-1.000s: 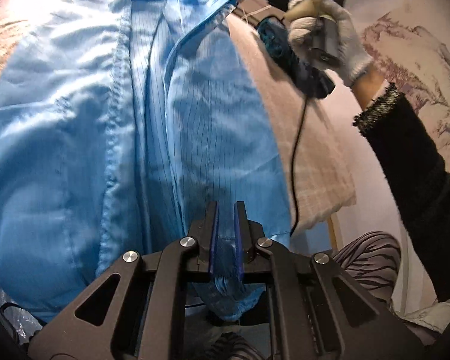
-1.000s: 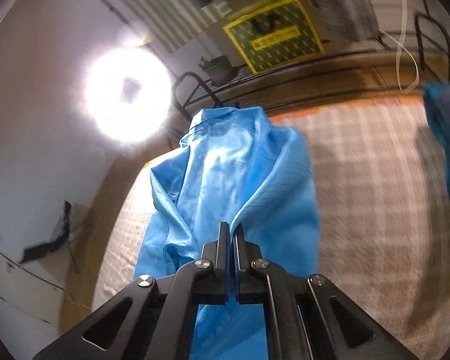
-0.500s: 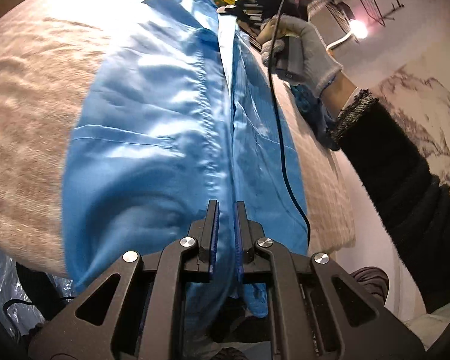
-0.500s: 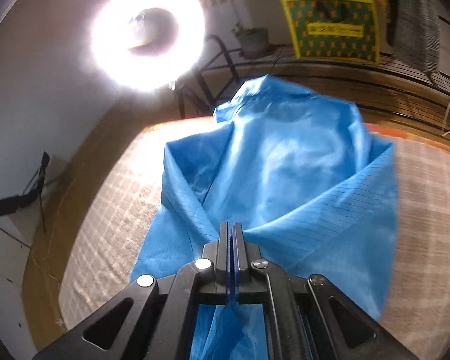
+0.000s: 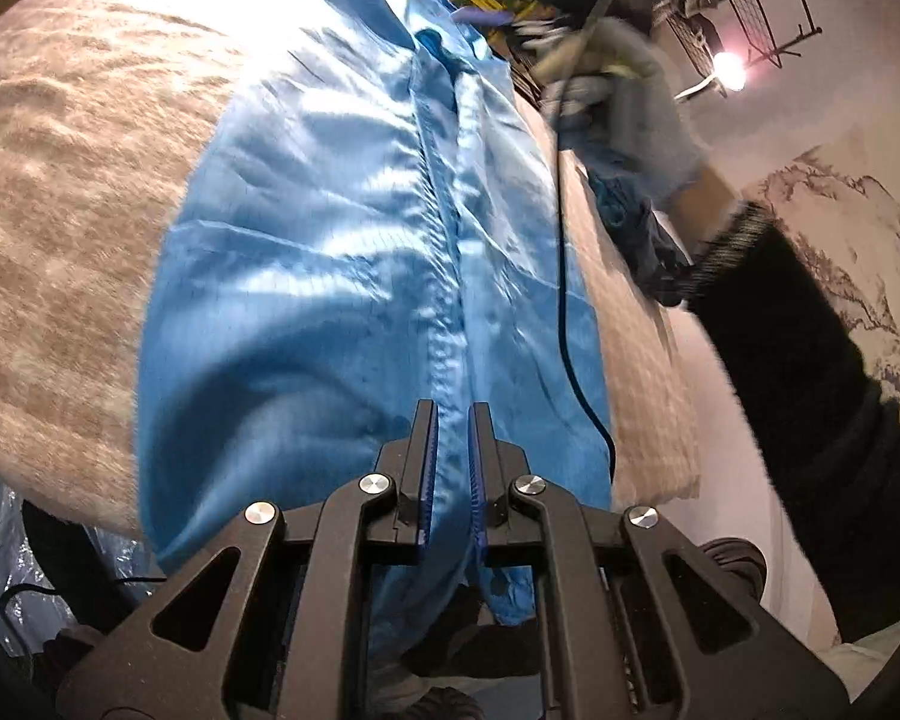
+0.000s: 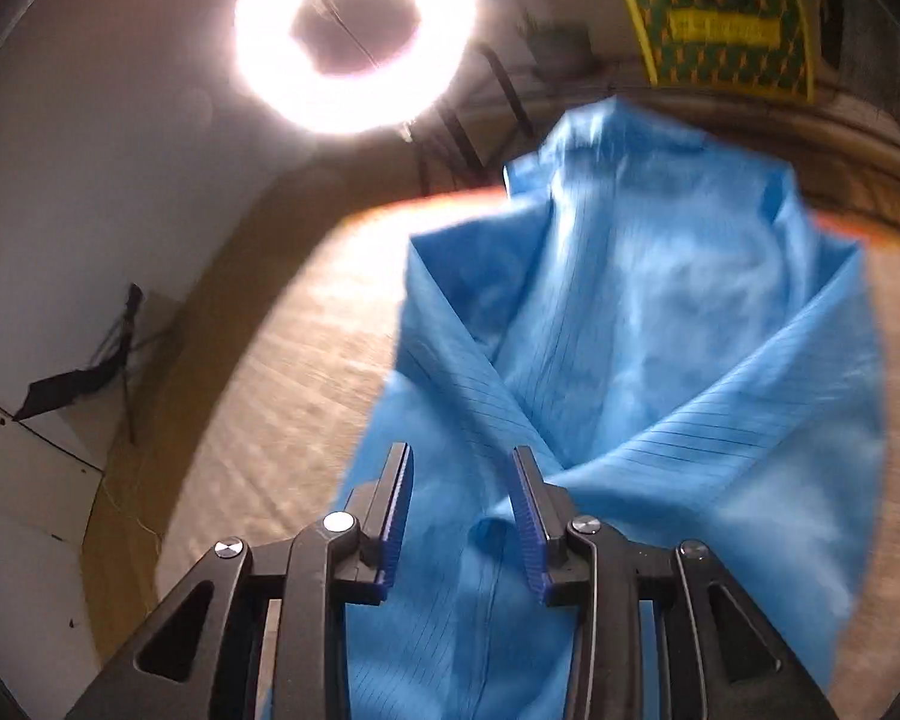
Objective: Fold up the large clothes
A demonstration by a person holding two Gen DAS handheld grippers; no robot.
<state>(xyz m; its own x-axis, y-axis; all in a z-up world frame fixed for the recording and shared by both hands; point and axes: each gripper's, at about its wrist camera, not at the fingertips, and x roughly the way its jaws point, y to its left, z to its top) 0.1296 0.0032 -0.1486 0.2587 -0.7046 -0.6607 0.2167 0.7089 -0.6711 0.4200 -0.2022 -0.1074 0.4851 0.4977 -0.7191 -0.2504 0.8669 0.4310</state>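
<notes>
Beige woven blanket (image 5: 60,228) as work surface, ring light (image 6: 354,30) glowing beyond its far edge. Blue garment (image 5: 342,252) spread lengthwise over blanket, hem hanging off near edge. Left gripper (image 5: 450,420) narrowly closed, pinching garment's front placket at hem. Right gripper (image 6: 459,468) above collar end, jaws wide apart, gripping nothing. Gloved right hand (image 5: 624,102) blurred at far right, black cable (image 5: 564,300) trailing across fabric.

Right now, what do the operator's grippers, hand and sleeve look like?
Both the left gripper and the right gripper are matte black triangulated linkages with silver pivot bolts and ribbed blue finger pads. The right hand wears a pale knit glove, above a black sleeve with a speckled cuff; a thin black cable trails from it.
</notes>
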